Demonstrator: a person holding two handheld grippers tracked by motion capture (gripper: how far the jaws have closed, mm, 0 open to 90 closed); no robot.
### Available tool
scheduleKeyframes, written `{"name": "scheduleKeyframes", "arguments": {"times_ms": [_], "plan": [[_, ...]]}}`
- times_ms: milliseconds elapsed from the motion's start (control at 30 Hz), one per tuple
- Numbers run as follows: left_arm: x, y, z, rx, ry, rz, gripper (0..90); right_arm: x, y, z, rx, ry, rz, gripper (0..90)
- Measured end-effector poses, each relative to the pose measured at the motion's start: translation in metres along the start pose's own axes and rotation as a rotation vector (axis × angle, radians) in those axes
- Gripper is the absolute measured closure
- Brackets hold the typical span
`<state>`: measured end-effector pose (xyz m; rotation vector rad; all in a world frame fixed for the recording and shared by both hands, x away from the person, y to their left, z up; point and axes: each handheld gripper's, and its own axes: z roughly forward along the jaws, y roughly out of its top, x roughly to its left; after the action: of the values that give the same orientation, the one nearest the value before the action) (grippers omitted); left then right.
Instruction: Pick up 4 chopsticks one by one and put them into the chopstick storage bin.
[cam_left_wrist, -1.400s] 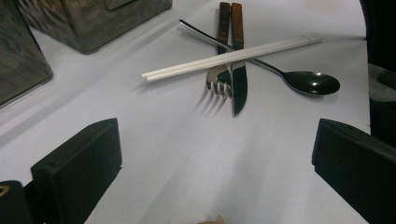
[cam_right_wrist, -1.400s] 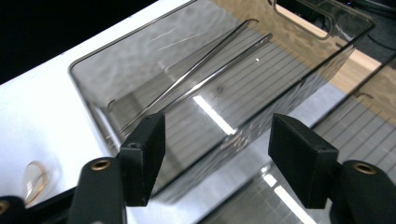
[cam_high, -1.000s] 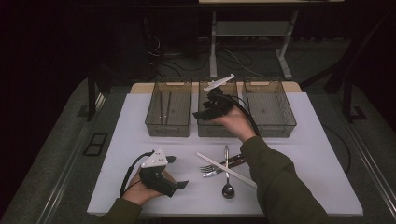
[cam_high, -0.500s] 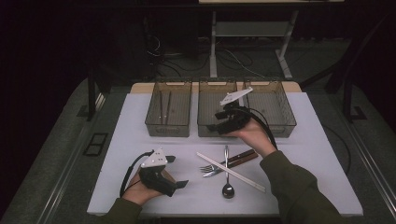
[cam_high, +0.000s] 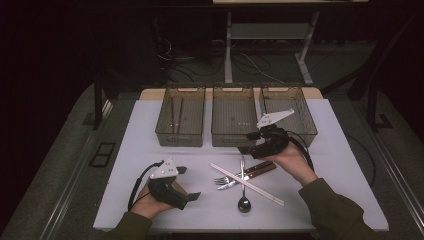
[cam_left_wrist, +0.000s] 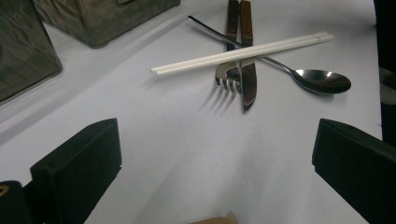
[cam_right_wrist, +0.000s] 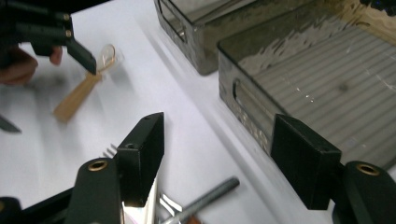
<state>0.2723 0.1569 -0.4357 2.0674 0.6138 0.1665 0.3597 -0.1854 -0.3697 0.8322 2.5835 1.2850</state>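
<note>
A dim room with cables and a grey stand behind frames a white bench (cam_high: 150, 150) where three clear bins stand in a row at the far edge. The left bin (cam_high: 180, 122) holds a pair of dark sticks; the middle bin (cam_high: 234, 122) and the right bin (cam_high: 292, 112) have nothing large in them. In front of the bins lies a small heap of cutlery: white chopsticks (cam_high: 247, 183) rest slantwise across a fork (cam_high: 225, 181), a brown-handled knife (cam_high: 257, 170) and a spoon (cam_high: 243, 200), the spoon's bowl pointing toward the person. The left gripper view shows the same heap from the side, chopsticks (cam_left_wrist: 240, 52) on top, the fork (cam_left_wrist: 229, 74) and knife (cam_left_wrist: 247, 79) side by side under them, the spoon (cam_left_wrist: 322, 80) crossing beneath.

The right gripper (cam_high: 248, 142) hangs just above the cutlery, close to the front wall of the middle bin, held in a hand in an olive sleeve. Its fingers (cam_right_wrist: 140, 154) stand wide apart with nothing between them; below them its own view shows fork tines and a metal handle. The left gripper (cam_high: 187, 182) rests low on the bench at the near left, well apart from the heap, its fingers (cam_left_wrist: 77, 163) also wide and empty, pointing toward the cutlery.
</note>
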Motion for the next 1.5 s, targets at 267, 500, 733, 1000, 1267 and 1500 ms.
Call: {"name": "scheduleKeyframes", "arguments": {"times_ms": [267, 500, 733, 1000, 1267, 1500], "plan": [[0.0, 0.0, 0.0, 0.0, 0.0, -0.003, 0.0, 0.005, -0.031, -0.016, -0.003, 0.006, 0.016, 36.7], [-0.001, 0.001, 0.0, 0.002, -0.001, 0.0, 0.0, 0.008, -0.056, -0.033, 0.009, -0.011, 0.026, 40.3], [-0.002, 0.001, 0.0, 0.003, -0.005, -0.002, 0.0, 0.014, -0.074, -0.042, 0.025, 0.001, 0.039, 43.3], [-0.002, 0.002, 0.0, 0.003, -0.004, 0.002, 0.1, 0.023, -0.09, -0.046, 0.055, 0.003, 0.031, 50.6], [-0.002, 0.002, 0.0, 0.001, -0.005, 0.006, 0.1, 0.029, -0.093, -0.037, 0.117, 0.043, 0.013, 67.5], [-0.003, 0.003, 0.0, 0.001, -0.005, 0.007, 0.1, 0.036, -0.093, -0.026, 0.165, 0.072, -0.014, 76.6]]}}
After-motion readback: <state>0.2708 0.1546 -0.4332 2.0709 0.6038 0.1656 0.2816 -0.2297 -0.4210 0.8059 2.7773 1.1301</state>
